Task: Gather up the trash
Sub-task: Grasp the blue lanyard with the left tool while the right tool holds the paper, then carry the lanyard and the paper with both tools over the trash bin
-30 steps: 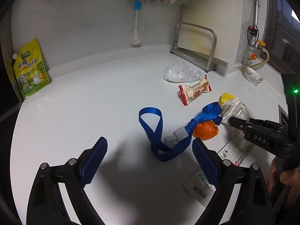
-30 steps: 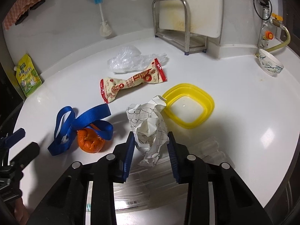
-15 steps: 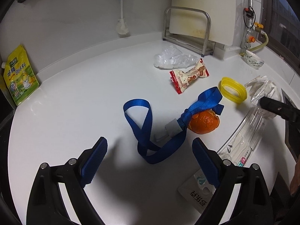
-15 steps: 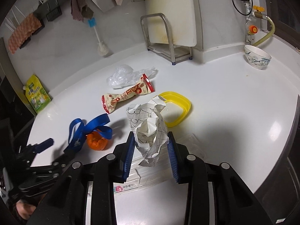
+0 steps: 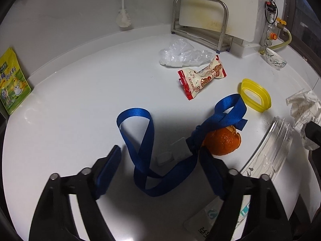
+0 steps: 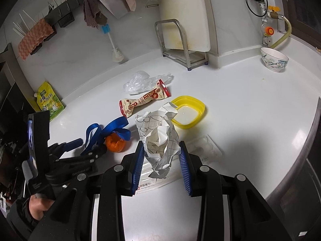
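Observation:
My right gripper [image 6: 161, 162] is shut on a crumpled checked paper [image 6: 160, 136] and holds it well above the white counter; the paper also shows at the right edge of the left wrist view [image 5: 305, 108]. My left gripper [image 5: 158, 168] is open, low over the counter, its jaws either side of a blue strap [image 5: 144, 140] with a grey tag. An orange peel [image 5: 222, 142] lies under the strap by the right finger. A red-and-cream snack wrapper [image 5: 200, 78] and a clear plastic bag [image 5: 182, 54] lie farther back.
A yellow lid [image 5: 254, 96] and clear plastic packaging [image 5: 266, 152] lie to the right. A metal rack with a cutting board [image 5: 202, 20], a bottle brush [image 5: 123, 18], a bowl [image 6: 273, 59] and a yellow-green pouch [image 5: 12, 80] stand along the wall. The counter edge [image 6: 305, 140] runs at the right.
My right gripper has lifted the crumpled paper up and back from the counter. My left gripper has moved forward, closer to the strap and the orange peel.

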{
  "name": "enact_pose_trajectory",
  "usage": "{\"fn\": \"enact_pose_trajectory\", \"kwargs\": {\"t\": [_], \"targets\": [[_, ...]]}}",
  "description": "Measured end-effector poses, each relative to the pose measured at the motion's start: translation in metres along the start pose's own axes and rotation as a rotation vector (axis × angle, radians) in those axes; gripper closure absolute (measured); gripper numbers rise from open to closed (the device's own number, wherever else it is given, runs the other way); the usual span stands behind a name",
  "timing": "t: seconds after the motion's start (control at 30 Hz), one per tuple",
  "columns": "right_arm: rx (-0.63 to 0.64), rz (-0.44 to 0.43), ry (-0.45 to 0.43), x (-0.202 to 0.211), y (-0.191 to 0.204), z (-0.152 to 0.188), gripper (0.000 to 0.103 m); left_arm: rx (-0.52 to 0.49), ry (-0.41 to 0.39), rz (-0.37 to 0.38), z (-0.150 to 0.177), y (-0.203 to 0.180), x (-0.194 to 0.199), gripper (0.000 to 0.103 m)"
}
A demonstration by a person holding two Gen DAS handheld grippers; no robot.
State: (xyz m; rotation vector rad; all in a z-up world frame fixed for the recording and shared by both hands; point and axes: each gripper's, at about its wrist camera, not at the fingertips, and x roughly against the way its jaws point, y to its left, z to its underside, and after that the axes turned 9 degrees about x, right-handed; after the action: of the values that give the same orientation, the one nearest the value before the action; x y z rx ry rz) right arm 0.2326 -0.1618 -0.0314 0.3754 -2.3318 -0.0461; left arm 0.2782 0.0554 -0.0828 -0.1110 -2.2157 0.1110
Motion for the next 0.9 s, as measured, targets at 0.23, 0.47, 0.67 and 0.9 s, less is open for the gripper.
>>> {"fn": "enact_pose_trajectory", "kwargs": {"t": [0.23,0.47,0.67,0.9], "targets": [[-0.019,-0.009,0.007,0.004,0.001,0.010,0.069,0.016,0.000,0.055,0.000,0.000,0.003,0.071],[-0.038,-0.004,0.013,0.018,0.001,0.026,0.069,0.065,-0.029,0.089,0.005,0.009,0.023,0.092],[-0.064,-0.003,0.002,0.040,0.002,0.042,0.069,0.073,-0.087,0.092,0.015,0.012,0.064,0.093],[-0.075,0.007,-0.030,0.082,0.010,0.066,0.069,0.047,-0.152,0.109,0.040,0.003,0.130,0.093]]}}
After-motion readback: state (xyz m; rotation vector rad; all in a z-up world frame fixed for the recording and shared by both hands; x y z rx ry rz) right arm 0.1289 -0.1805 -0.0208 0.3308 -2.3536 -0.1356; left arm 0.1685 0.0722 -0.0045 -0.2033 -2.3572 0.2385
